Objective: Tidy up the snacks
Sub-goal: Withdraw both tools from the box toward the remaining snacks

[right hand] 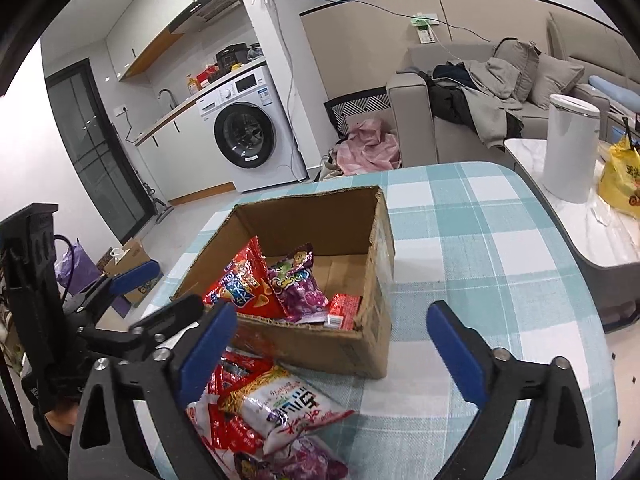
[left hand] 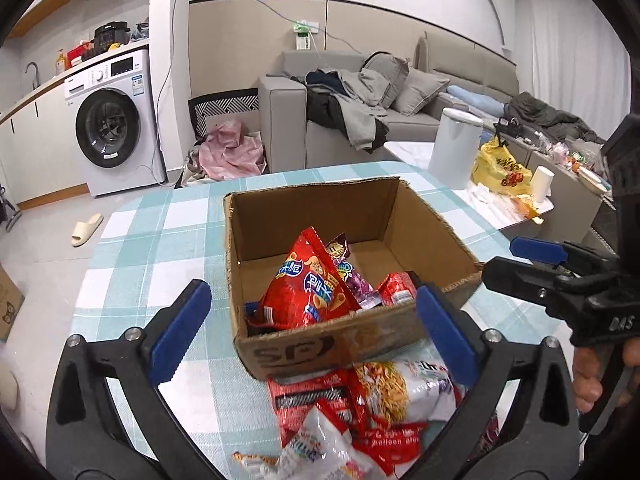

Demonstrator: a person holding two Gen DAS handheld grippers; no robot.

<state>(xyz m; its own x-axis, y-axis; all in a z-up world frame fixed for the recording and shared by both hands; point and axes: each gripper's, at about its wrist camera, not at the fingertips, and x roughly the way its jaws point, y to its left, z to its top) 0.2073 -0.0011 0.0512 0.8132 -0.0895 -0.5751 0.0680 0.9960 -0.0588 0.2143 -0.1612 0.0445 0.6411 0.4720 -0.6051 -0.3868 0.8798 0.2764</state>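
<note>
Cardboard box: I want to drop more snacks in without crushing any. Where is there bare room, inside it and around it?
Inside the cardboard box, the far half of the floor, along the back and right walls, is bare; the red chip bag and purple candy bag crowd the near-left corner. The checked tablecloth right of the box is free. The snack pile crowds the near side.

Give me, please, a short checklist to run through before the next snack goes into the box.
1. Left gripper open, nothing held: ok.
2. Right gripper open, nothing held: ok.
3. Box upright, top open: ok.
4. Room left in the box behind the red bag and purple bag: ok.
5. Snack pile on the table in front of the box: ok.
6. How many packets remain: cannot tell.
</note>
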